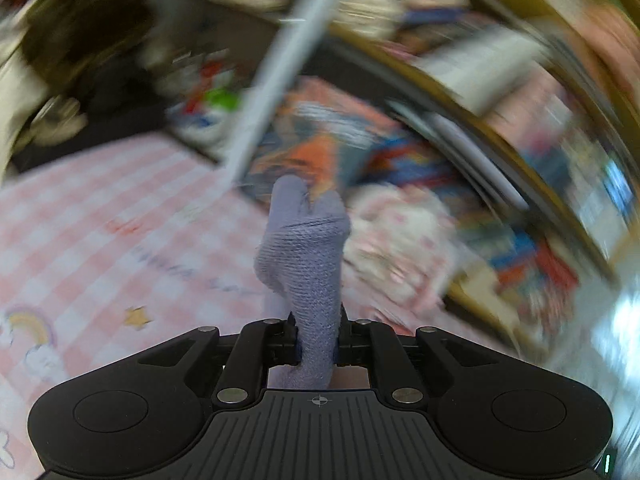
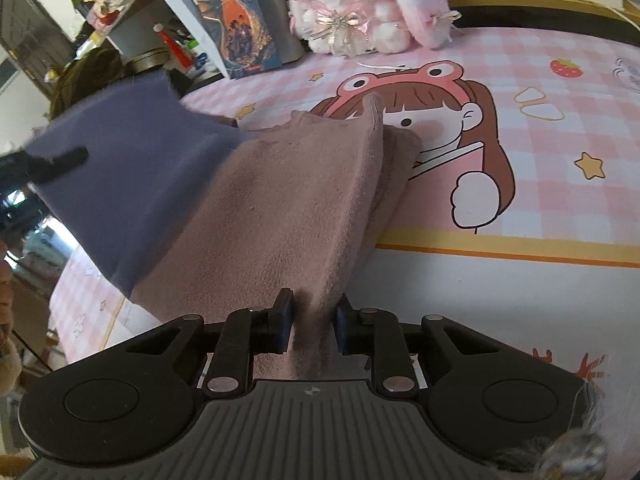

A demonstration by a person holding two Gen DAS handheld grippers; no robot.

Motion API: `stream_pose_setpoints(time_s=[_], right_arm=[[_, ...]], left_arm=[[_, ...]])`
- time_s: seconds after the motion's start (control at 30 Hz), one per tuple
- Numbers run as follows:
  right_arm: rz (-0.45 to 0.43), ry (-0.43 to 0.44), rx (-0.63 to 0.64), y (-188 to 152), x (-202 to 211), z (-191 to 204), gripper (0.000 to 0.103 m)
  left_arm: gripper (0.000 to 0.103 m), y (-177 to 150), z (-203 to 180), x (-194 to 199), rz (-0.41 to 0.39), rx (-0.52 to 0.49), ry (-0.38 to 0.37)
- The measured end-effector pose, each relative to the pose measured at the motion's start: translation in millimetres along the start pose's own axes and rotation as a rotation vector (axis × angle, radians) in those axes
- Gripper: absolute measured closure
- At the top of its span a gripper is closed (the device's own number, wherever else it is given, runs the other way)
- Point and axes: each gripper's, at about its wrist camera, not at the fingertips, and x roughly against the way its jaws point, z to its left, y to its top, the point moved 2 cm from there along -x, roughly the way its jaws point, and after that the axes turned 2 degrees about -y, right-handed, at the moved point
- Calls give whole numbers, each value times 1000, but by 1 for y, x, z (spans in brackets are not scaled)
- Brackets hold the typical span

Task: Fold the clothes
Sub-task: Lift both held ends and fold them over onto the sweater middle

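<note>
- Left wrist view: I am pinching a bunched lavender part of the garment (image 1: 304,264) in my left claw (image 1: 318,344), with its jaws pressed onto the cloth. The cloth is standing up off the pink checked counter cover (image 1: 100,220). Everything behind it is smeared with blur, so I cannot tell more there.
- Right wrist view: I am gripping the mauve part of the same garment (image 2: 288,208) in my right claw (image 2: 312,328), jaws clamped on a fold of it. The cloth is hanging raised, its far end lying on the cartoon-printed cover (image 2: 540,140). The lavender part (image 2: 132,184) is stretching leftward to a dark tip, likely my other claw.
- I judge I am mid-fold, carrying an edge across. Next I am needing both corners level and matched before lowering.
</note>
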Motion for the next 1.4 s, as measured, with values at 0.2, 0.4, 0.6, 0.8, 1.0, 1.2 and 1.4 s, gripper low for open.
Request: stream_pose_setpoints(time_s=[0.2, 0.4, 0.6, 0.8, 1.0, 1.2, 1.4], right_arm=[[17, 70, 3, 1, 1, -11, 83], [28, 115, 2, 1, 0, -19, 83], [30, 141, -16, 0, 0, -24, 82], [25, 147, -35, -1, 1, -25, 82], [9, 153, -57, -1, 16, -32, 61], [-49, 147, -110, 7, 45, -45, 55], [-92, 192, -125, 18, 61, -38, 50]], left_arm=[[85, -80, -100, -32, 247, -460, 41], [68, -114, -128, -43, 314, -639, 95], [54, -135, -146, -46, 336, -766, 142], [47, -131, -149, -33, 333, -721, 102], [46, -103, -124, -3, 323, -405, -39], [46, -56, -84, 26, 131, -88, -126], [65, -67, -68, -17, 206, -72, -40]])
